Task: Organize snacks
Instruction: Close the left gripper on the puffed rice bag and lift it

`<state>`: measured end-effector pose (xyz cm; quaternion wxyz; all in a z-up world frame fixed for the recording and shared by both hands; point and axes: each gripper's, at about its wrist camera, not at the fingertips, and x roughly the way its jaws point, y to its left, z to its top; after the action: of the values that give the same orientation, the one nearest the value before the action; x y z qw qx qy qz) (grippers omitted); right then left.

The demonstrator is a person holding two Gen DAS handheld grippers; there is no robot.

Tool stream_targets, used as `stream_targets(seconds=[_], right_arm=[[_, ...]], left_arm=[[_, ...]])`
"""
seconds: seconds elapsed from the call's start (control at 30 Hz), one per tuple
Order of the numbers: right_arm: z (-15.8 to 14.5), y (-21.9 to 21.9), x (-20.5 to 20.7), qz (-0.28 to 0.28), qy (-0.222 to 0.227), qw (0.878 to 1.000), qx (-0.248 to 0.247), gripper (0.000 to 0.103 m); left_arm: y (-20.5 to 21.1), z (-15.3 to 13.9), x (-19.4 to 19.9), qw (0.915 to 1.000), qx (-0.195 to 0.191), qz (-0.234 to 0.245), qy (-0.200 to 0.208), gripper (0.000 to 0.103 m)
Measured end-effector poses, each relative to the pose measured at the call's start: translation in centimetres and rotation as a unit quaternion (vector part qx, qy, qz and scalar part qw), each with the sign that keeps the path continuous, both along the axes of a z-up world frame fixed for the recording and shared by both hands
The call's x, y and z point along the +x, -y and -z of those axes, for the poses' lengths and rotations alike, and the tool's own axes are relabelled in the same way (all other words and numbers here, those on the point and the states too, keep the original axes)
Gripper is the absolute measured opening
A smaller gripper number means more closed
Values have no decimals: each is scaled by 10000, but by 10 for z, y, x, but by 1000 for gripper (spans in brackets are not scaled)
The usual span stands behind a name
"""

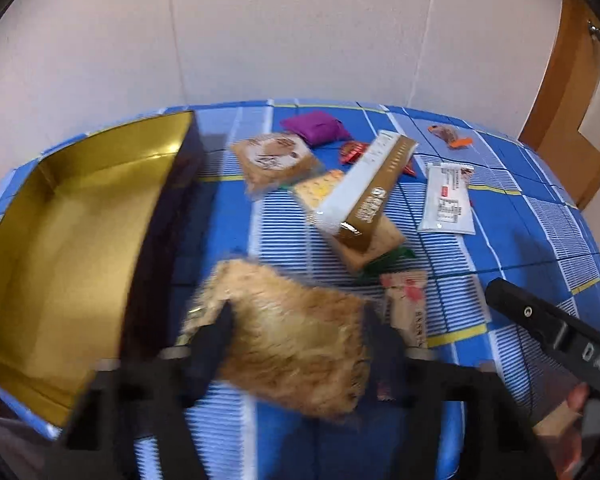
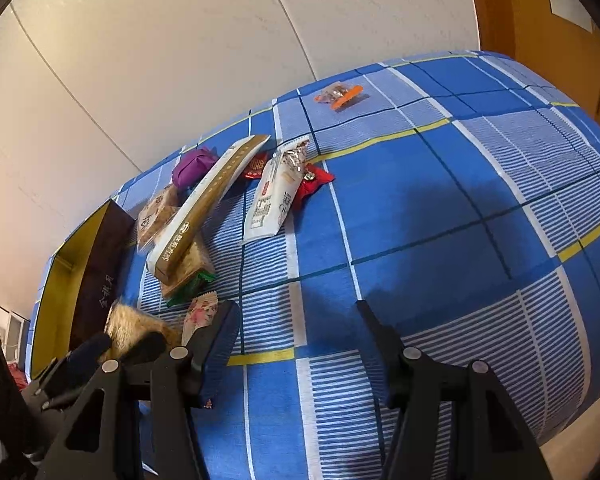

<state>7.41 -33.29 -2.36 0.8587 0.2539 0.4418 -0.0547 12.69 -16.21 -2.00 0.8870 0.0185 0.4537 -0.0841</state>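
My left gripper (image 1: 300,320) is shut on a golden-brown fuzzy-looking snack pack (image 1: 296,336), held just above the blue checked cloth, right of an open box with a gold inside (image 1: 72,216). The same pack (image 2: 132,328) and box (image 2: 96,276) show at the left of the right wrist view. My right gripper (image 2: 296,312) is open and empty over the cloth. Its left finger (image 2: 220,332) is beside a pink-and-white flowered packet (image 2: 200,316). Other snacks lie beyond: a long white-and-gold box (image 1: 372,184), cracker packs (image 1: 276,160), a white packet (image 1: 448,200).
A purple pouch (image 1: 314,126), red sweets (image 1: 352,152) and an orange-ended small packet (image 1: 448,136) lie toward the far edge by the white wall. A wooden door (image 1: 572,92) stands at the right. The right gripper's body (image 1: 552,332) reaches into the left wrist view.
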Motion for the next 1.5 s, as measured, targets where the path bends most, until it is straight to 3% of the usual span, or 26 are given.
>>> stream_targets(seconds=[0.1,0.17,0.4,0.6,0.77,0.8,0.87,0.97,1.0,1.13,1.3,1.5], right_arm=[[4,-3,2,-130,-79,9999,60,59],[5,-11,5,-321,-128,9994,45,59],[7,-51,19,-967,-220,9947,-276,60],[8,-78,28,-1326,-283,9871,-847,61],[13,-97,31,-1532,-486,9680,-1926,57],[13,-95,30,-1439,-478,9651,-2135,57],[13,-80,28,-1178,-566,9711,-1997,57],[14,-53,25,-767,-624,9794,-1761,43],[14,-49,24,-705,-631,9799,-1757,38],[14,-39,23,-658,-547,9843,-1547,36],[15,-37,22,-631,-529,9861,-1441,36],[11,-38,20,-625,-534,9864,-1424,36]], left_arm=[[-10,0,-19,9999,-133,48,54,59],[-14,-2,-35,9996,21,-115,258,75],[-32,-11,-69,9958,86,-475,773,75],[-37,-13,-77,9943,137,-416,972,77],[-34,-10,-77,9943,327,-226,985,81],[-34,-9,-75,9954,230,-206,911,81],[-35,-10,-71,9968,-51,-171,785,84],[-27,-11,-57,9981,-302,-206,498,84],[-22,-11,-51,9985,-324,-215,374,84],[-3,-5,-21,9977,-443,-387,-349,84],[2,2,10,9881,-531,-925,-1111,91],[4,11,47,9728,-542,-1320,-1823,92]])
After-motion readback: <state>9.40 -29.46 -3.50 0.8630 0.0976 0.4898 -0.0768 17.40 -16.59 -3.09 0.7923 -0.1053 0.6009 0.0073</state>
